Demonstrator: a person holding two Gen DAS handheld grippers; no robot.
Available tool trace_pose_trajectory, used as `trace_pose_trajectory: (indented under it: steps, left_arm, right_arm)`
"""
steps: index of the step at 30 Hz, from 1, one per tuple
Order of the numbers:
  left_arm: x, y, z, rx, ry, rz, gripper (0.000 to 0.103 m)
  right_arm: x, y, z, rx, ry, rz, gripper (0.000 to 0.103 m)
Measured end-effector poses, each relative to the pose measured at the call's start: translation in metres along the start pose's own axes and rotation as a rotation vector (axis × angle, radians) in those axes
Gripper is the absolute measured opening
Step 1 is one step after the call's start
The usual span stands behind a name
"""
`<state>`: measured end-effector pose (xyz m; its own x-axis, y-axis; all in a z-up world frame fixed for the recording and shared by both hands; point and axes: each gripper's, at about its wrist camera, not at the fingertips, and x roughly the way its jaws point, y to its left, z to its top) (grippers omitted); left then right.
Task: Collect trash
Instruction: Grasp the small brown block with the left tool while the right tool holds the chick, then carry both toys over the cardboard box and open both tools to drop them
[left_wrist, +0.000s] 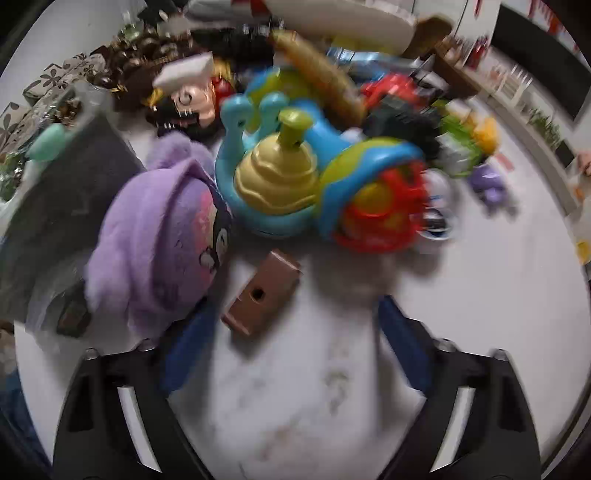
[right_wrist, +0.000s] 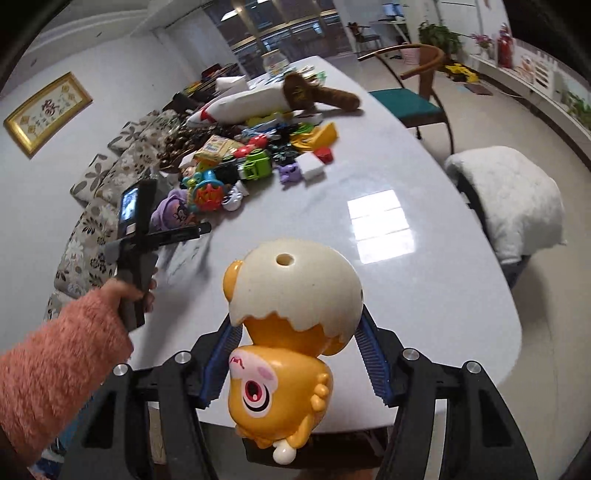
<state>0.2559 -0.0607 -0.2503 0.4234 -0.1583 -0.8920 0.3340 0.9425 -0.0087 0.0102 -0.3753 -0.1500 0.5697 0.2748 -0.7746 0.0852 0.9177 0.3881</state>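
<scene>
My right gripper (right_wrist: 295, 354) is holding a yellow toy animal (right_wrist: 291, 332) with a white eggshell hat. The blue fingers (right_wrist: 373, 354) are squeezing it from both sides, low in the middle of the right wrist picture. The toy is hanging upside down, above the near edge of the white tabletop (right_wrist: 369, 177).

My left gripper (left_wrist: 291, 332) is sitting low over the tabletop (left_wrist: 295, 398). Its blue fingers (left_wrist: 402, 343) are spread wide apart and are holding nothing. A small brown block (left_wrist: 260, 293) with a round hole is lying on the tabletop just ahead of them, in the middle of the left wrist picture. A purple plush toy (left_wrist: 159, 243) is lying just left of the block. A blue and yellow plastic toy (left_wrist: 295, 177) is sitting behind the block. This picture is blurry.

In the right wrist picture, my left hand (right_wrist: 129, 291) is gripping the other gripper's handle at the left. A big pile of toys (right_wrist: 255, 155) is lying in the upper middle.
</scene>
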Motion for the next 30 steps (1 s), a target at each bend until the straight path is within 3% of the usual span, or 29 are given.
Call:
trace_pose_trajectory:
  steps: [1, 4, 9, 15, 18, 24, 27, 30]
  left_arm:
    - [-0.001, 0.0, 0.003, -0.001, -0.006, -0.005, 0.067]
    - [-0.006, 0.0, 0.008, -0.012, 0.005, -0.031, 0.016]
    - [-0.022, 0.009, -0.007, -0.059, 0.039, -0.135, 0.015]
    - [-0.094, 0.007, -0.063, -0.024, -0.049, -0.224, 0.015]
    - [-0.145, -0.001, -0.108, 0.009, -0.071, -0.269, 0.015]
    - [-0.208, -0.035, -0.211, 0.086, -0.017, -0.243, 0.015]
    - [-0.214, -0.049, -0.269, 0.101, 0.063, -0.283, 0.016]
    - [-0.191, -0.06, -0.311, 0.086, 0.134, -0.306, 0.016]
  right_arm:
    - [-0.001, -0.002, -0.002, 0.002, -0.003, -0.007, 0.061]
    - [0.0, -0.008, -0.009, 0.025, 0.008, -0.016, 0.061]
    - [0.009, -0.003, -0.012, 0.031, 0.025, 0.003, 0.061]
    - [0.014, 0.035, -0.019, -0.091, 0.059, 0.032, 0.061]
    - [0.013, 0.057, -0.028, -0.167, 0.081, 0.045, 0.061]
    - [0.011, 0.101, -0.078, -0.347, 0.172, 0.058, 0.061]
    - [0.019, 0.108, -0.119, -0.401, 0.253, 0.056, 0.061]
    - [0.047, 0.099, -0.163, -0.405, 0.344, 0.035, 0.061]
